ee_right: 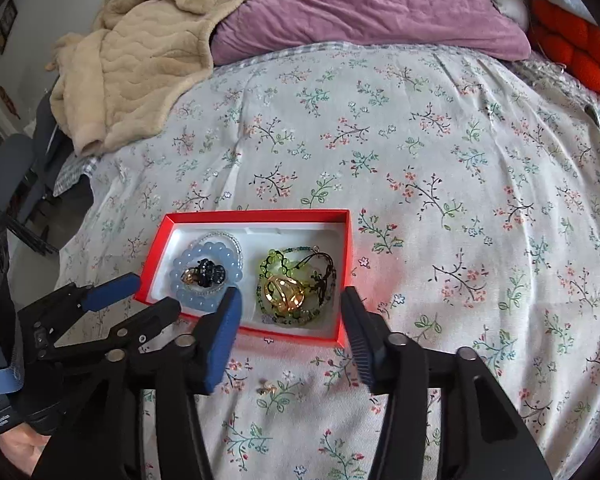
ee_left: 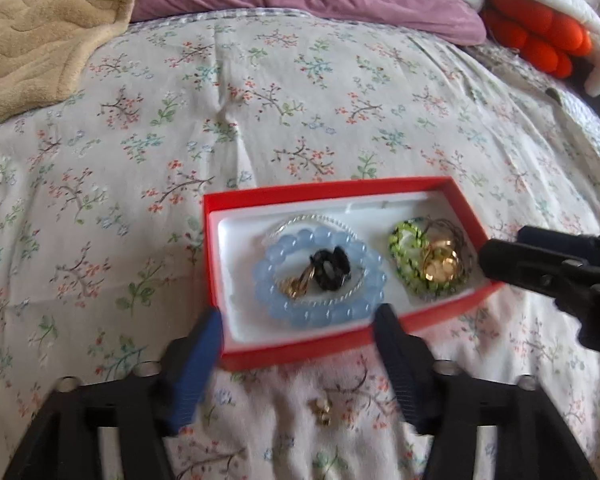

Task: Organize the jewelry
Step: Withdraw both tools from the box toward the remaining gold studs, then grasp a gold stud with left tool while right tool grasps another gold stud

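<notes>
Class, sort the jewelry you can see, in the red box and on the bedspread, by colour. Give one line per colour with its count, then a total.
Blue bead bracelet: 1
Clear bead bracelet: 1
Green bead bracelet: 1
Black piece: 1
Gold pieces in the box: 2
Gold piece on the bedspread: 1
Total: 7

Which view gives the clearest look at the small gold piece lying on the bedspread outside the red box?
Left wrist: the gold piece is nearer and larger there, lying between the jaws. Right wrist shows it smaller, only a speck.

Red box (ee_right: 342,276), pale-blue bead bracelet (ee_right: 180,280), floral bedspread (ee_right: 420,160).
</notes>
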{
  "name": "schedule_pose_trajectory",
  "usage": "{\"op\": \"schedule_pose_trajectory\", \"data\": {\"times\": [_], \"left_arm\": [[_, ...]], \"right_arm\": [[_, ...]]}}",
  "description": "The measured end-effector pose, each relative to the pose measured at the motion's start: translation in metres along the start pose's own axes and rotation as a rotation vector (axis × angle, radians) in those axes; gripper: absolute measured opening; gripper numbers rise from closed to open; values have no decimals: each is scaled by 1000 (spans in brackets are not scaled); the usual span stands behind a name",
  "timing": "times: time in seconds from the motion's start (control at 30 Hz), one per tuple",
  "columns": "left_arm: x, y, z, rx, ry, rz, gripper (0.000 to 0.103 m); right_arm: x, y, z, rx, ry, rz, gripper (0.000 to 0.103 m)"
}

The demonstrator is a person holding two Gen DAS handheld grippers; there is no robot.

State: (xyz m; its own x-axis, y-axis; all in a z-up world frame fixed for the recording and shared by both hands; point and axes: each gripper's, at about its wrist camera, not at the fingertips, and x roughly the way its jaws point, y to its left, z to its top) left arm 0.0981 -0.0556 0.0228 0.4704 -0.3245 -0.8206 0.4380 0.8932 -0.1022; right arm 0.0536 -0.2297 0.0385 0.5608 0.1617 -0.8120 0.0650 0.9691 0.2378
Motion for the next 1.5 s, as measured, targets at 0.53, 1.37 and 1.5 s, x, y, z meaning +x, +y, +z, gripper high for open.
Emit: {"op": "schedule_pose_trajectory", "data": {"times": [0.53, 1.37, 1.5], "left_arm": [[-15, 15, -37, -34, 92, 72, 98], [22, -9, -68, 71, 159, -66, 46], [34, -14, -63, 80, 164, -64, 38]], "right_arm": [[-20, -3, -42, 2, 81, -102, 79], [9, -24, -87, -4, 250, -223, 79], [9, -27, -86, -3, 254, -221, 79]]}}
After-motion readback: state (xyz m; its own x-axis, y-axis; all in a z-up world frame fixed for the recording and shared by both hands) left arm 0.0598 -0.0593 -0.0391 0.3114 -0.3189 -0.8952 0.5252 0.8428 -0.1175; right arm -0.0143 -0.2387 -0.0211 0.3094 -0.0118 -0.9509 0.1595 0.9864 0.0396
